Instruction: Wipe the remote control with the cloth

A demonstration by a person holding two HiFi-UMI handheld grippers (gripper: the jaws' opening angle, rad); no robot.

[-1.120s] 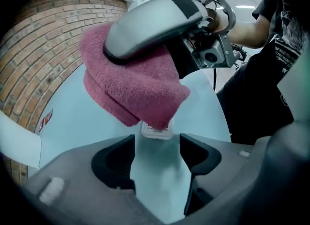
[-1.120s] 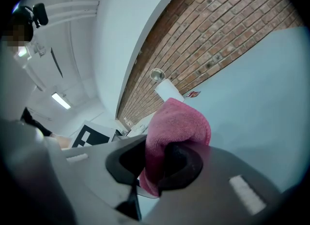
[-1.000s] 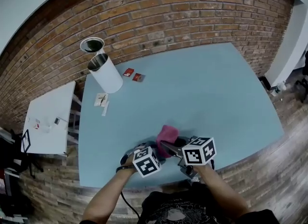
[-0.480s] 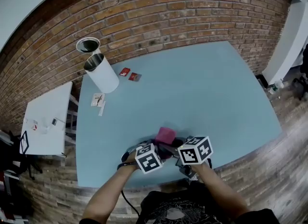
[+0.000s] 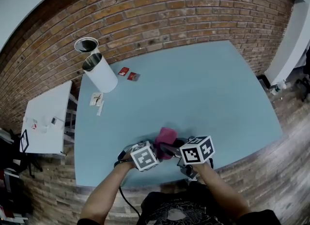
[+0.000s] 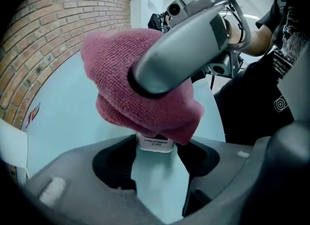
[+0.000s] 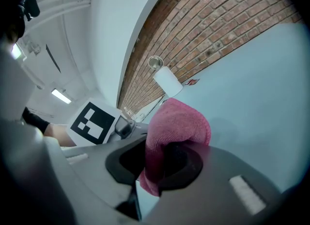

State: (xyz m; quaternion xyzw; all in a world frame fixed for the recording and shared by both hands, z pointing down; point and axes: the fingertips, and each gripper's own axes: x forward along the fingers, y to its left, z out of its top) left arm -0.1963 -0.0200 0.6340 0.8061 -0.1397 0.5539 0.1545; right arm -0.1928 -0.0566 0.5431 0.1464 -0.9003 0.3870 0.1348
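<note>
Just squeezed the left tongs (image 6: 158,154) in a little round the end of the remote control (image 6: 155,142), not pinching yet. Gripped the cloth (image 6: 121,59) tight in the right tongs (image 7: 160,161), on top of the remote control. Nearly ready to rub, probably.

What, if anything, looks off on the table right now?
Nothing stands out. The right gripper holds the pink cloth bunched over the remote, only its white end showing, on the blue table. No spills or damage visible.

Blue tbl (image 5: 218,83): remote (image 6: 155,142), white canister (image 5: 101,75), red packets (image 5: 124,71), paper bits (image 5: 97,100).
</note>
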